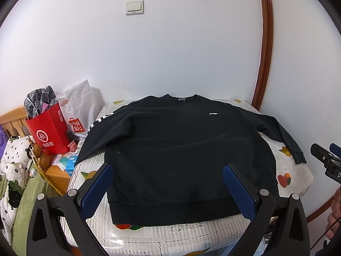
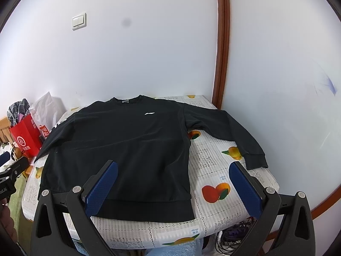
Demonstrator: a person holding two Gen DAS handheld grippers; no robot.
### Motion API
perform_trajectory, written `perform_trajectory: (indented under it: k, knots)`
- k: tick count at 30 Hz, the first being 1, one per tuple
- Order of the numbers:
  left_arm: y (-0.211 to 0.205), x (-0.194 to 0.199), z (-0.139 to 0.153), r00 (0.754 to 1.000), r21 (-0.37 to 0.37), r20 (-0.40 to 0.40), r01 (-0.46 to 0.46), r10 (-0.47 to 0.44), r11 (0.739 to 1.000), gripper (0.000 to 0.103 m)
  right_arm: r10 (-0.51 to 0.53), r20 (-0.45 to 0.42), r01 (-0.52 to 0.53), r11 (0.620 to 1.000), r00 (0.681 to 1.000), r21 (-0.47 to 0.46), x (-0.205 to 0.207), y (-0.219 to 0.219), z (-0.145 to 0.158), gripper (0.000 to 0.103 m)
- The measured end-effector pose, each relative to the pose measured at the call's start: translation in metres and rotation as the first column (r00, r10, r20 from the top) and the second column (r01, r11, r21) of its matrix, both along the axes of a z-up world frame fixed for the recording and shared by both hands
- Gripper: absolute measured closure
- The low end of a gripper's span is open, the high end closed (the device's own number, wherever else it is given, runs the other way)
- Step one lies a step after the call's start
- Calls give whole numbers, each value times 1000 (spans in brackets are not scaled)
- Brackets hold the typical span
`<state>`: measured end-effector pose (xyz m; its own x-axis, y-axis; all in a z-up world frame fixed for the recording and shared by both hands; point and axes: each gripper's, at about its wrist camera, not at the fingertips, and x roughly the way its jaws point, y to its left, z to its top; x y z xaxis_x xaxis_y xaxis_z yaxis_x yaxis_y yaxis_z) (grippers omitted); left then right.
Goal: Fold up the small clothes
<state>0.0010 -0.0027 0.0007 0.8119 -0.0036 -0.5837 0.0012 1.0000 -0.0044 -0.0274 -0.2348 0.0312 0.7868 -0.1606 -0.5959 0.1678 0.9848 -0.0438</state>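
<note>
A black long-sleeved sweatshirt (image 1: 181, 149) lies flat and face up on the table, collar toward the wall, both sleeves spread out; it also shows in the right wrist view (image 2: 119, 149). Its right sleeve (image 2: 238, 136) reaches the table's right edge. My left gripper (image 1: 168, 168) is open and empty, held above the hem. My right gripper (image 2: 173, 166) is open and empty, above the hem's right corner. The right gripper also shows at the edge of the left wrist view (image 1: 326, 157).
The table (image 2: 213, 162) has a white cloth with fruit prints and stands against a white wall. A red paper bag (image 1: 50, 132) and a white bag (image 1: 78, 106) sit on a wooden cabinet at left. Cables (image 2: 232, 236) lie under the table.
</note>
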Motion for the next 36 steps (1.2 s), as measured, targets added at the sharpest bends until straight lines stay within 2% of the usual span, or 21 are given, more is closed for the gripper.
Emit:
perform_trajectory:
  k: [36]
  knots:
    - [-1, 3, 4, 1000, 6, 4, -6, 6, 1000, 0, -7, 1, 7, 1000, 1000, -1, -2, -1, 1, 0]
